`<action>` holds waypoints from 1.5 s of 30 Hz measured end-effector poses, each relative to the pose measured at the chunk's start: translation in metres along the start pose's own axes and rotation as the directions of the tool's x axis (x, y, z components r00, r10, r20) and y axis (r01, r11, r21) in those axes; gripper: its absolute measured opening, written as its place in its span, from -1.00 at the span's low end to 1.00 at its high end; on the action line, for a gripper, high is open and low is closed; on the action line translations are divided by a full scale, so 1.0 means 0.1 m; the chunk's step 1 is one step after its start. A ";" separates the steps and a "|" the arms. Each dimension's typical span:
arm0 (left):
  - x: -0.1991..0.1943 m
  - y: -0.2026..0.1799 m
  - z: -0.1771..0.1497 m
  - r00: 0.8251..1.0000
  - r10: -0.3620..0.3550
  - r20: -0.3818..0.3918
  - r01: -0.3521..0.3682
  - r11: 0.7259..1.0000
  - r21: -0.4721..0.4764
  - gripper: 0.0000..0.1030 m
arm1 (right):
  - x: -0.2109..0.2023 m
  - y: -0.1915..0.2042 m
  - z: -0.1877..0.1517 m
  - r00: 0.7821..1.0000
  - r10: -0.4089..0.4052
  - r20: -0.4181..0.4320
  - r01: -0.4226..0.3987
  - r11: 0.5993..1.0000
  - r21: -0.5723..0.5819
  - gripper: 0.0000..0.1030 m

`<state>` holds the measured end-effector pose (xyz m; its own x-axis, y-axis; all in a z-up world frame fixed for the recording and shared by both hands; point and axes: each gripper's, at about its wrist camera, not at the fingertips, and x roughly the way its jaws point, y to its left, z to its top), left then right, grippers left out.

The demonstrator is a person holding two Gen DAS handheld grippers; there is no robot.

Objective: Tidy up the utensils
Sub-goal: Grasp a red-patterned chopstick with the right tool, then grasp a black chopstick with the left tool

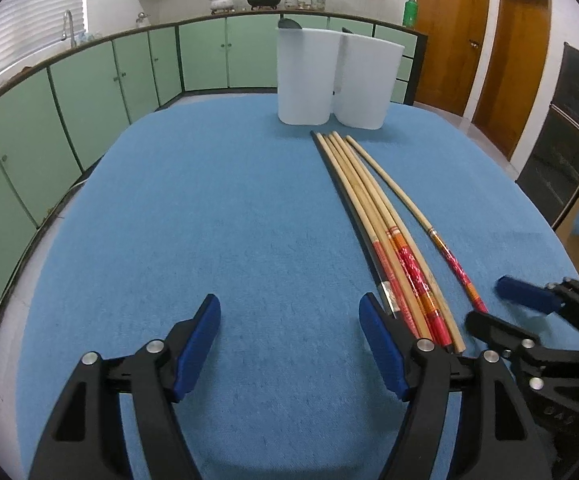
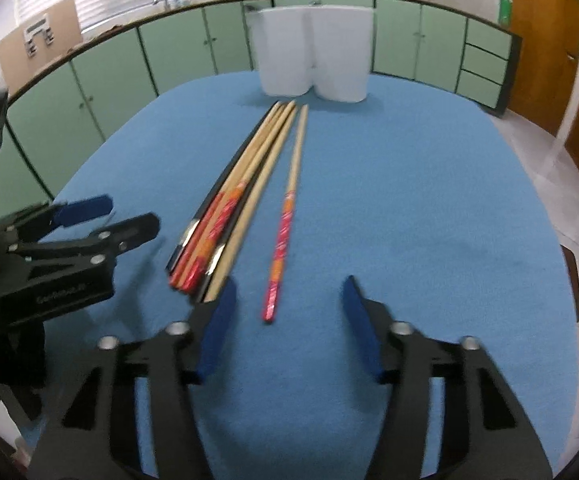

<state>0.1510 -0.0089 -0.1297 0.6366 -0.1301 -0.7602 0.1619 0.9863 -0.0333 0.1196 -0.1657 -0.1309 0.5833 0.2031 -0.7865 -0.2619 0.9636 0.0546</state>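
Note:
A bundle of several chopsticks, wooden with red-orange ends plus black ones, lies on the blue tablecloth; it also shows in the right wrist view. One single chopstick lies apart on the right of the bundle, also in the right wrist view. Two white holders stand side by side at the far edge, seen too in the right wrist view. My left gripper is open and empty, left of the bundle's near ends. My right gripper is open and empty, its jaws either side of the single chopstick's near end.
The tablecloth covers a rounded table. Green cabinets with a counter run behind and to the left. Wooden doors stand at the right. The right gripper appears in the left wrist view, the left gripper in the right wrist view.

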 end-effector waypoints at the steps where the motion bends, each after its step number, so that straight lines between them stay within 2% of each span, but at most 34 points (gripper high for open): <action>1: 0.00 0.00 0.00 1.000 -0.002 -0.003 0.002 1.000 0.000 0.37 | 0.00 0.02 0.00 1.000 0.000 0.001 0.000 1.000 -0.011 -0.24; 3: 0.00 0.00 -0.01 1.000 -0.006 -0.006 0.006 1.000 0.001 0.37 | -0.01 0.04 0.01 1.000 0.007 0.002 -0.006 1.000 -0.018 -0.62; 5: 0.01 0.00 -0.01 1.000 -0.010 -0.008 0.010 1.000 0.002 0.38 | -0.02 0.04 0.02 1.000 0.005 -0.001 -0.005 1.000 -0.017 -0.84; 6: 0.01 -0.01 -0.01 1.000 -0.012 -0.009 0.012 1.000 0.004 0.38 | -0.02 0.03 0.02 1.000 0.008 -0.001 -0.008 1.000 -0.012 -0.87; 14: -0.01 -0.14 -0.03 0.997 -0.069 -0.016 0.070 0.997 0.037 0.38 | -0.01 -0.20 0.04 1.000 -0.024 0.008 0.023 0.998 0.054 -0.90; 20: 0.01 -0.23 -0.05 0.996 -0.083 -0.031 0.085 0.994 0.062 0.40 | 0.01 -0.23 0.04 1.000 -0.030 0.008 0.030 0.997 0.065 -0.90; 29: -0.01 -0.11 -0.04 1.000 -0.010 -0.026 0.010 1.000 0.019 0.42 | 0.00 -0.22 0.03 1.000 -0.029 0.008 0.028 0.997 0.067 -0.89; 33: -0.02 -0.08 -0.04 1.000 -0.017 -0.025 0.017 1.000 0.016 0.42 | 0.00 -0.23 0.03 1.000 -0.028 0.009 0.027 0.997 0.067 -0.88; 39: -0.02 -0.16 -0.07 0.999 -0.024 -0.035 0.026 0.998 0.062 0.41 | -0.01 -0.27 0.02 1.000 0.001 0.011 -0.002 0.996 0.085 -0.86; 45: -0.03 -0.17 -0.10 0.999 -0.020 -0.035 0.022 0.997 0.072 0.38 | -0.01 -0.25 0.01 1.000 -0.010 0.009 0.009 0.997 0.071 -0.86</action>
<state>0.1388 -0.0239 -0.1331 0.6061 -0.1460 -0.7819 0.2302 0.9731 -0.0033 0.1267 -0.1901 -0.1305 0.5927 0.1951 -0.7814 -0.2011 0.9753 0.0910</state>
